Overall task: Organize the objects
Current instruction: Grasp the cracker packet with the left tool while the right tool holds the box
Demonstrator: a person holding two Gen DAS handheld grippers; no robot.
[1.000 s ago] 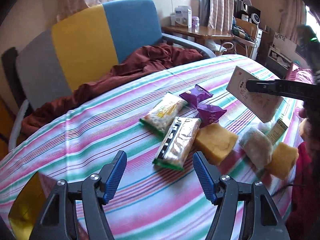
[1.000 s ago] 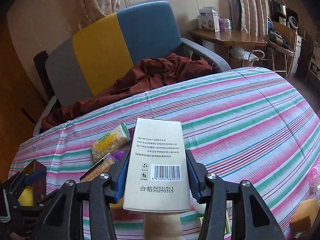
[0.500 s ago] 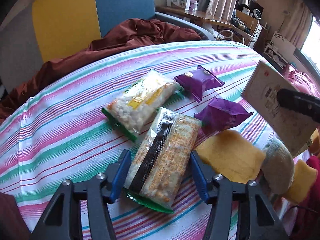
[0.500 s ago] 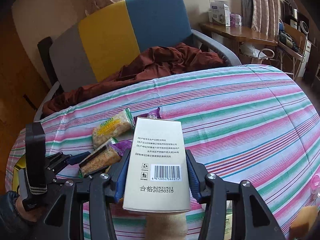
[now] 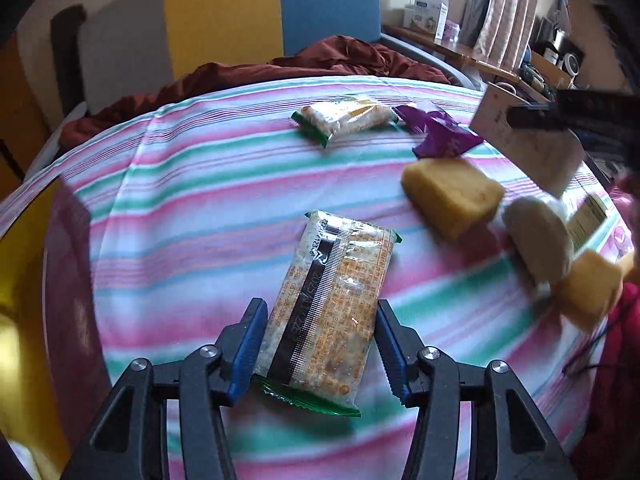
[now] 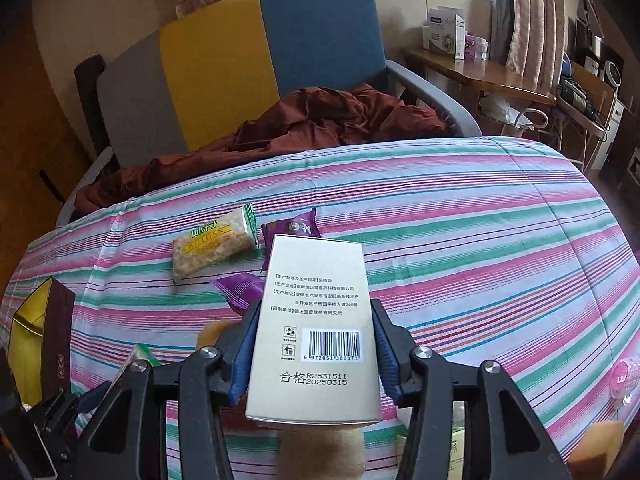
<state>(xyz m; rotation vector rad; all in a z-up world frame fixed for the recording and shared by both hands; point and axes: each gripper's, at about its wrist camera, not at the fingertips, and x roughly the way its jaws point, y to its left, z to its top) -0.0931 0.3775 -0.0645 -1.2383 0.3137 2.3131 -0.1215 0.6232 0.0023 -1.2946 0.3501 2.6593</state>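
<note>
The left gripper (image 5: pixel 320 354) held a clear, green-edged snack bar packet (image 5: pixel 330 308) between its blue-padded fingers (image 5: pixel 248 346), which were closed against the packet's two long sides near its lower end, the rest of the packet jutting forward over the striped tablecloth (image 5: pixel 192 216). The right gripper (image 6: pixel 312 356) gripped a pale cardboard box (image 6: pixel 314 328) in the same way, its fingers (image 6: pixel 244 352) pressed to the box's sides about level with the barcode, printed face up and the box's far end pointing ahead. Just past the packet to the right, in the left wrist view, lay a yellow sponge block (image 5: pixel 452 196), a pale round bun-like item (image 5: pixel 538 240) and a second yellow block (image 5: pixel 588 288), close together and blurred. Farther out on the table sat a rice cracker packet (image 6: pixel 214 246) with a green end, just beside two purple wrapped snacks (image 6: pixel 292 226); one of them was partly hidden behind the box in the right wrist view. At the table's left edge stood an open brown-and-yellow box (image 6: pixel 36 332). Beyond the table, a rust-red cloth (image 6: pixel 320 120) was heaped on a grey, yellow and blue armchair (image 6: pixel 248 52).
</note>
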